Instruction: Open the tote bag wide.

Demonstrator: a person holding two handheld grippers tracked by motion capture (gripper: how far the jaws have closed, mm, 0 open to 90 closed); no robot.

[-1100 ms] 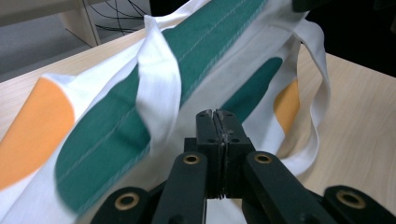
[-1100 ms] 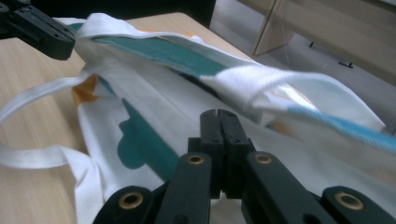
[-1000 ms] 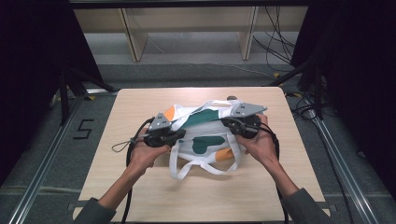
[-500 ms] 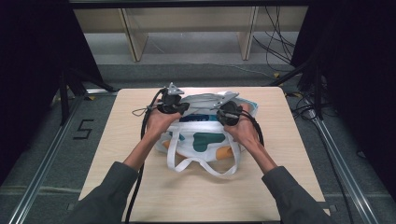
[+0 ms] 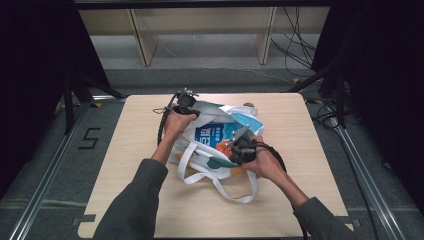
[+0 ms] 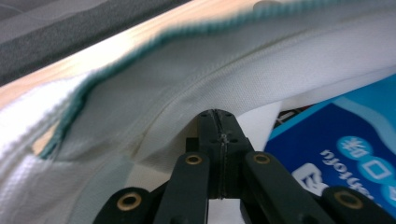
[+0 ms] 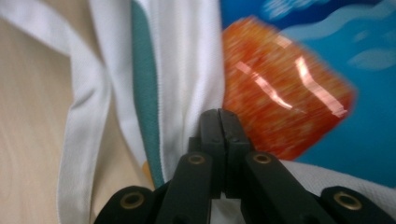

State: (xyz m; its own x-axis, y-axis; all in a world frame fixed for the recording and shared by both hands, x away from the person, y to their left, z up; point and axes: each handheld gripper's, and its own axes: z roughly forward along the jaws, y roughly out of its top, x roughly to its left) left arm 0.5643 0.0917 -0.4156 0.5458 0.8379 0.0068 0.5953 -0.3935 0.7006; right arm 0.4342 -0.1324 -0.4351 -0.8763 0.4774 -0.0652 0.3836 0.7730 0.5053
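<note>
A white cloth tote bag (image 5: 210,150) with teal trim lies on the wooden table (image 5: 130,150), its mouth spread apart. My left gripper (image 5: 186,106) holds the far rim; its jaws are shut on the white bag cloth (image 6: 187,102). My right gripper (image 5: 239,145) holds the near rim, jaws shut on the bag's edge (image 7: 187,84). Inside the bag I see a blue packet (image 5: 216,134) with white print (image 6: 355,154) and an orange shiny packet (image 7: 285,107) close past the right jaws. The bag's white handles (image 5: 220,185) trail toward the person.
Wooden shelf legs (image 5: 142,37) stand on the floor beyond the table. Cables (image 5: 300,30) run at the back right. A metal rail (image 5: 60,150) flanks the table's left side, and another (image 5: 360,165) its right. Bare tabletop lies left and right of the bag.
The left gripper has moved farther away toward the table's back edge and the right gripper has drawn nearer, pulling the bag's mouth open and uncovering the blue packet.
</note>
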